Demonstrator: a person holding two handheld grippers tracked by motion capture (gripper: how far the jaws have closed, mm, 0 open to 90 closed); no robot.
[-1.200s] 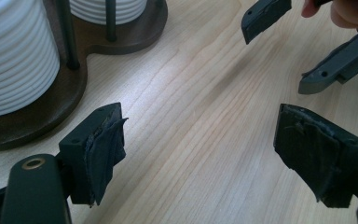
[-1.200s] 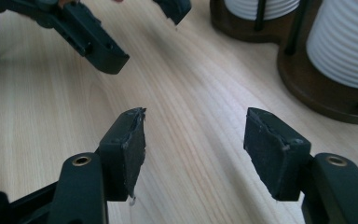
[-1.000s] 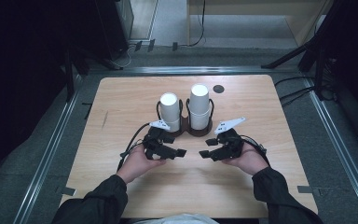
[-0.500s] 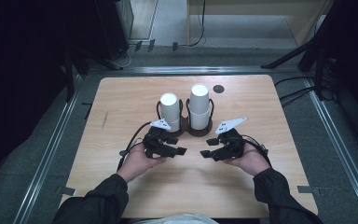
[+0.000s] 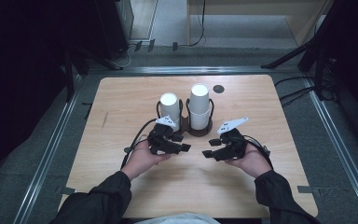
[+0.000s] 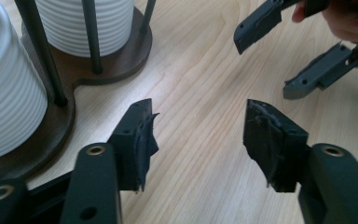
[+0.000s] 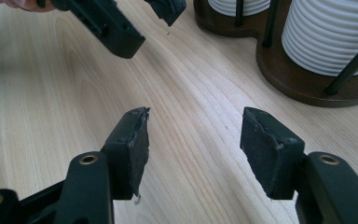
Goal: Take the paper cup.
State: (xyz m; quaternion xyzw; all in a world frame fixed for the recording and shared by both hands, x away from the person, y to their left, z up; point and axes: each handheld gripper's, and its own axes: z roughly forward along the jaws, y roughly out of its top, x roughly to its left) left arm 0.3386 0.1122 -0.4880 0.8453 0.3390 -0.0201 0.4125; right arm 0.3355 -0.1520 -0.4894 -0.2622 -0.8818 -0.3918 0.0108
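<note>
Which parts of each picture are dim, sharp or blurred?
High view: lit wooden table, surroundings nearly black. Left gripper view: pads sharp, white ribbed cups slightly soft. Right gripper view: wood grain crisp, left tongs above blurred.

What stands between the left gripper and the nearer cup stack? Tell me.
Only the holder's own thin black rods ring the nearer stack of white cups on the dark wooden base. Bare table lies between the open left gripper and that base; nothing loose is visible.
</note>
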